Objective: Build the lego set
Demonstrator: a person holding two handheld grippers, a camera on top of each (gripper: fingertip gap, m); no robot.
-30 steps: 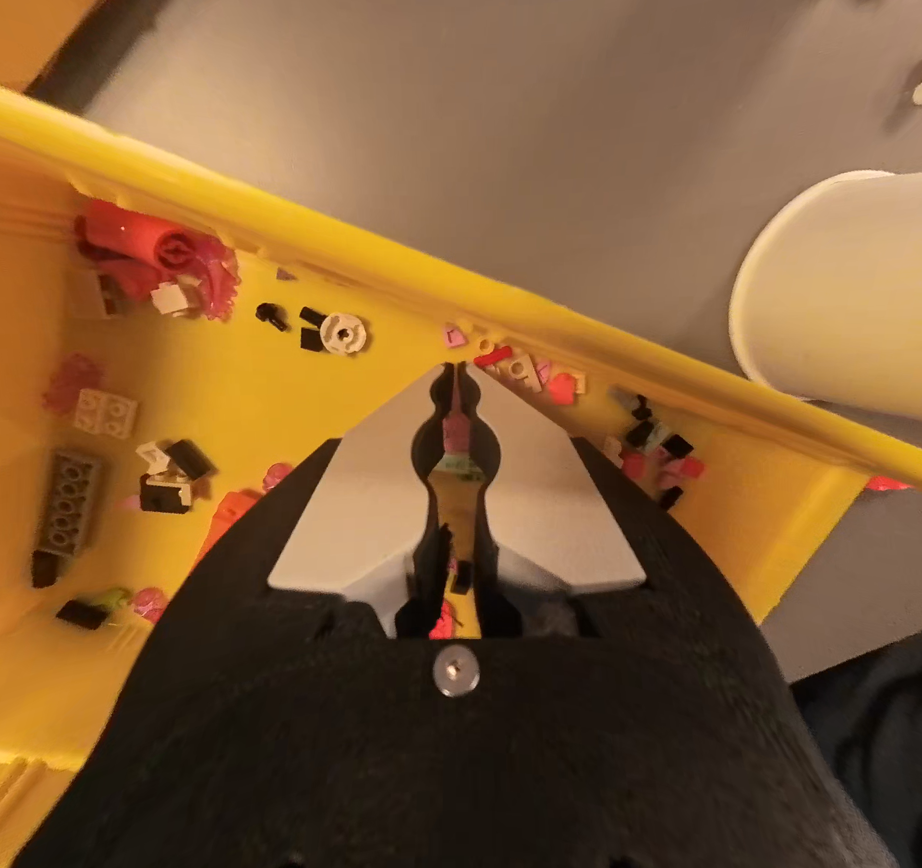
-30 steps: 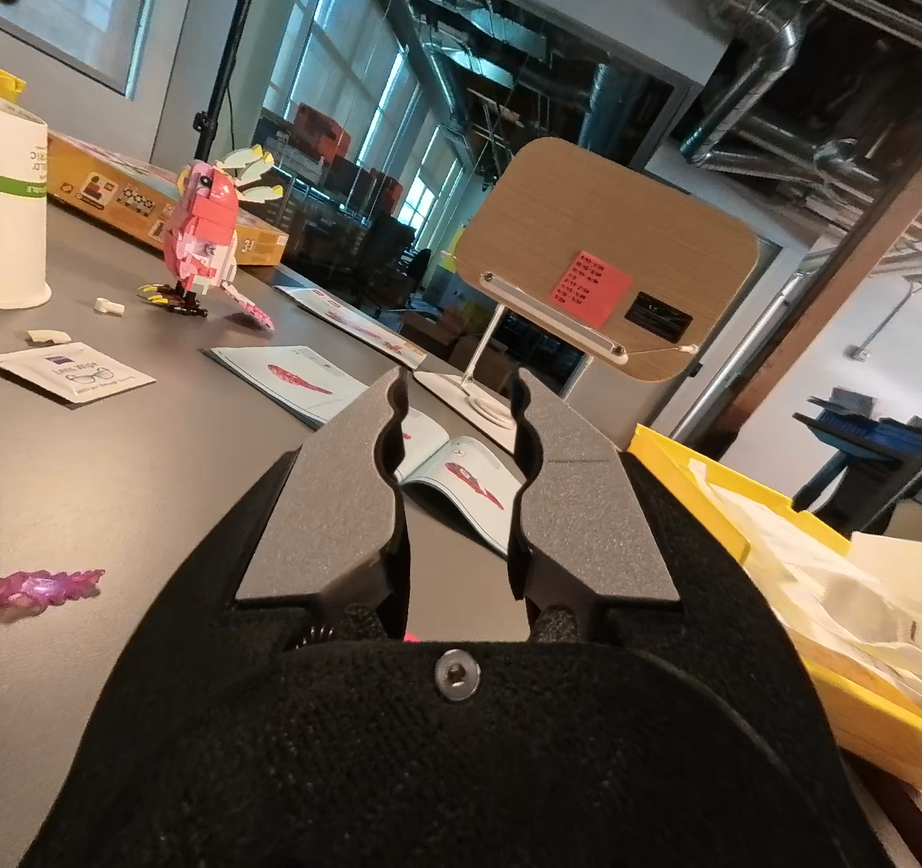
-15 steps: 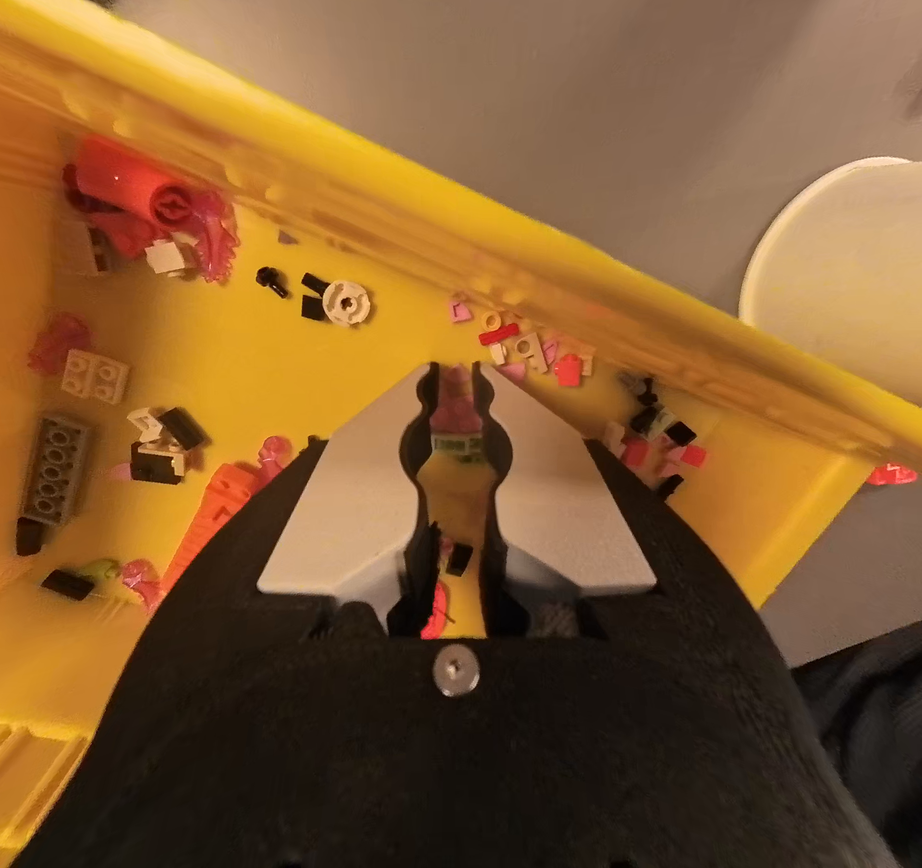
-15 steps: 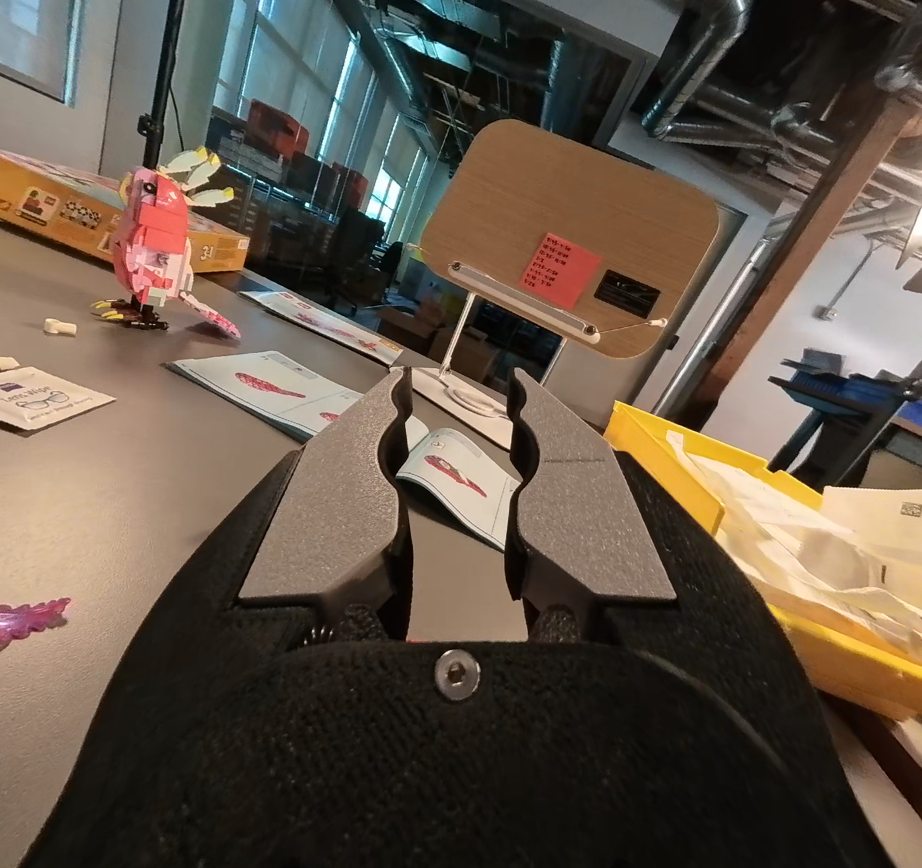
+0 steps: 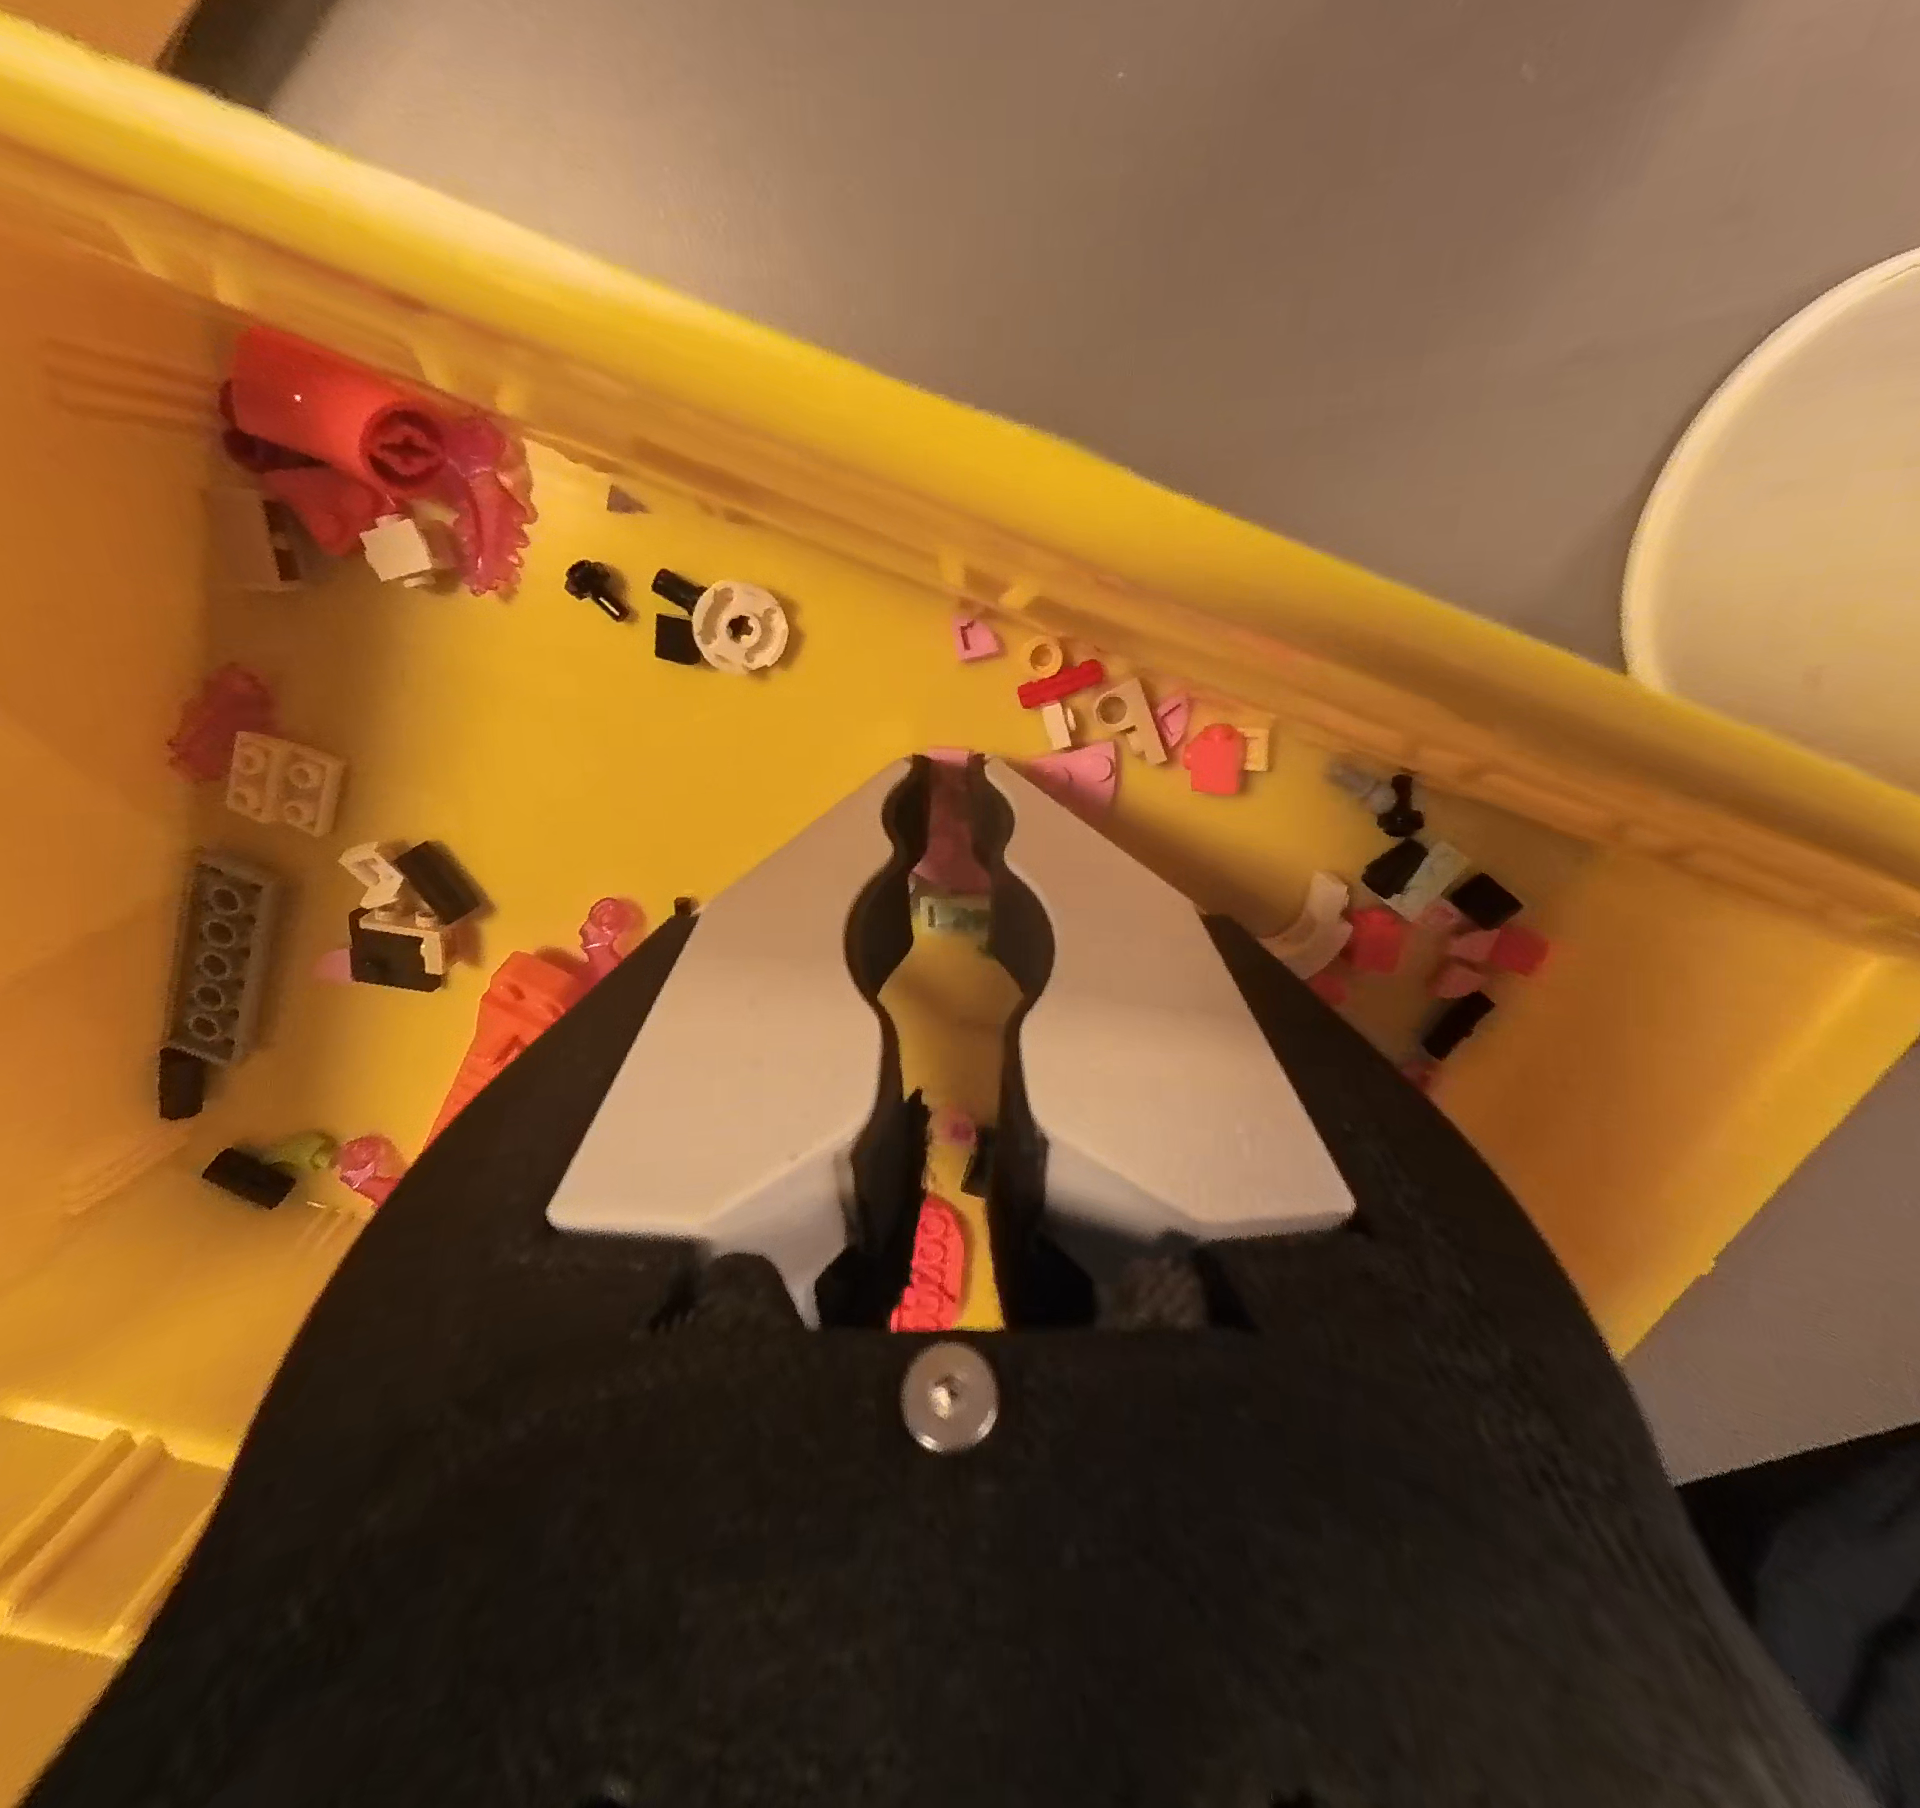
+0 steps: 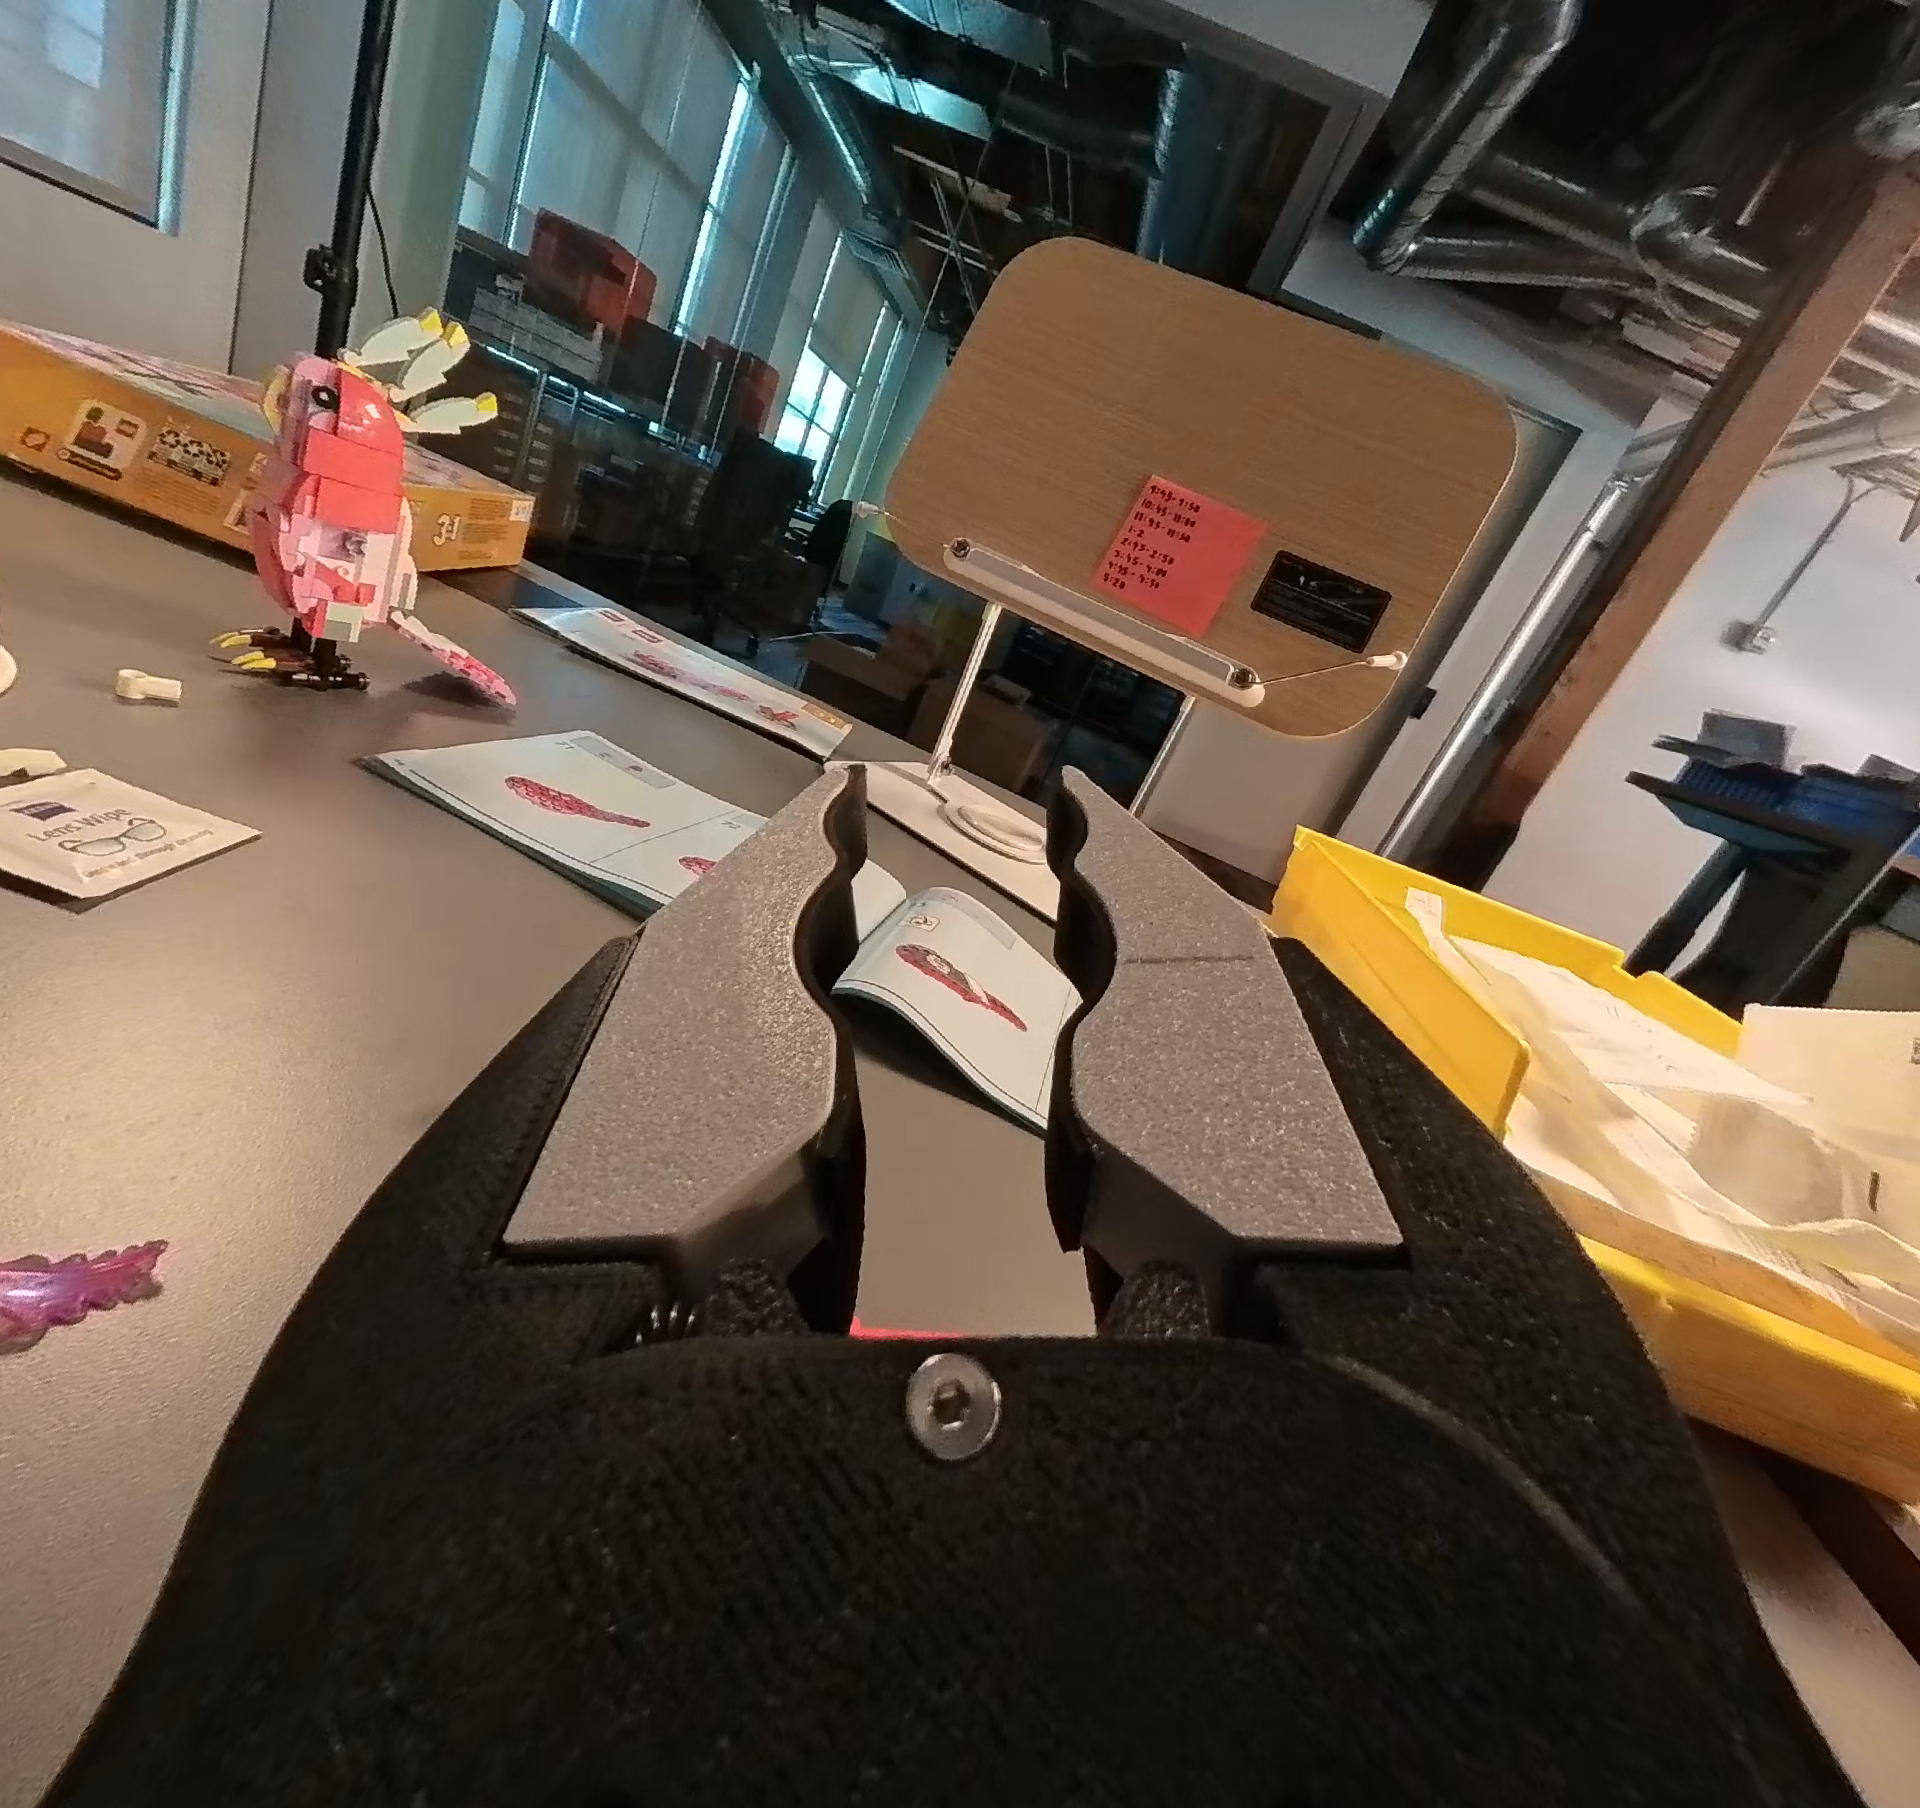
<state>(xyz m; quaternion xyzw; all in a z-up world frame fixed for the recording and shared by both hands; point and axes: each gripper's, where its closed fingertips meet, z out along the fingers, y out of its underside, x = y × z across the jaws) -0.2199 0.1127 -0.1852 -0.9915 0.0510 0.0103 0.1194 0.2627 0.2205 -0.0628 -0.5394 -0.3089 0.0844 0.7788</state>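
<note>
While right jaws gape over table, left grips pink piece.

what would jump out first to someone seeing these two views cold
The bright yellow bin fills the left wrist view, strewn with small toy bricks, and the left tongs are nearly closed around a small pink piece inside it. In the right wrist view, a pink brick-built bird stands on the grey table beyond the open, empty right tongs.
</note>
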